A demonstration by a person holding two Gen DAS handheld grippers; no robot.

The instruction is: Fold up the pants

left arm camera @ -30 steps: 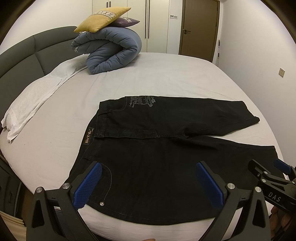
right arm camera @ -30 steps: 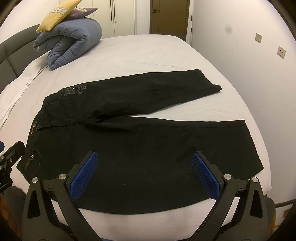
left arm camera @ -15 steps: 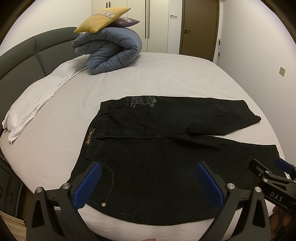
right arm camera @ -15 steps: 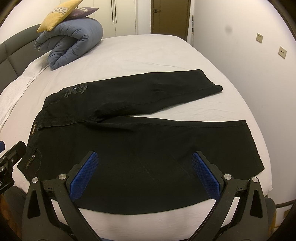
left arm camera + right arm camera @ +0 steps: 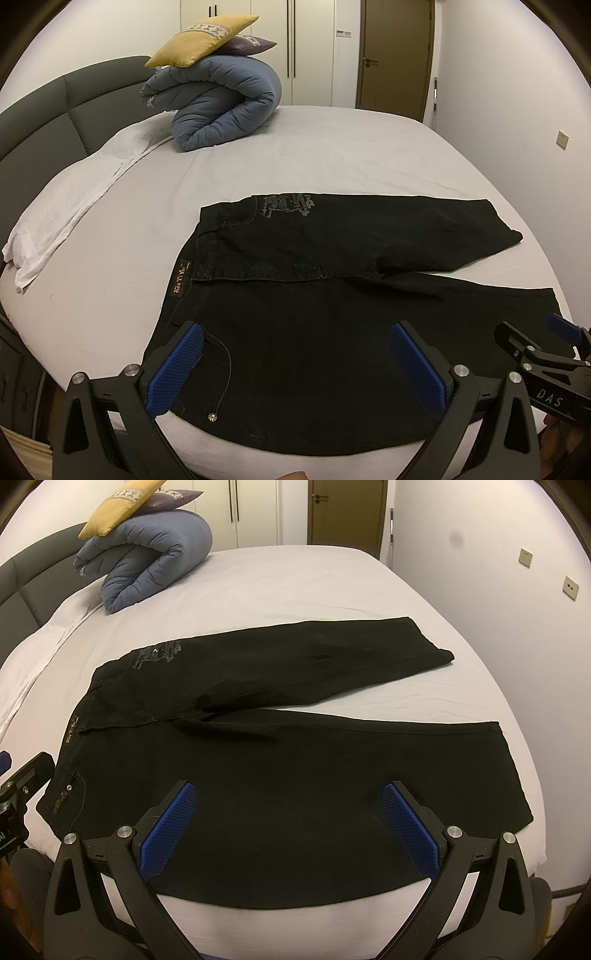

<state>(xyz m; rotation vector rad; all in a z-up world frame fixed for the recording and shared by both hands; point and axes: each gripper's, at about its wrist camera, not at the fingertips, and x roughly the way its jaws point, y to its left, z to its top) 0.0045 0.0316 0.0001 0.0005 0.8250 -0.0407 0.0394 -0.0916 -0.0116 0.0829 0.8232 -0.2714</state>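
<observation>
The letters "DAS" stand in pale capitals on the black body of the right gripper (image 5: 554, 343), seen at the lower right of the left wrist view. The pants (image 5: 332, 332) carry a tan waistband patch (image 5: 180, 276) with dark lettering too small to read, and a grey print (image 5: 286, 205) near the far hip whose words cannot be made out in either view. A small label by the near pocket (image 5: 61, 800) is also illegible.

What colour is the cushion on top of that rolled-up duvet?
Mustard yellow, with a pale patterned band; the cushion shows best in the left wrist view.
</observation>
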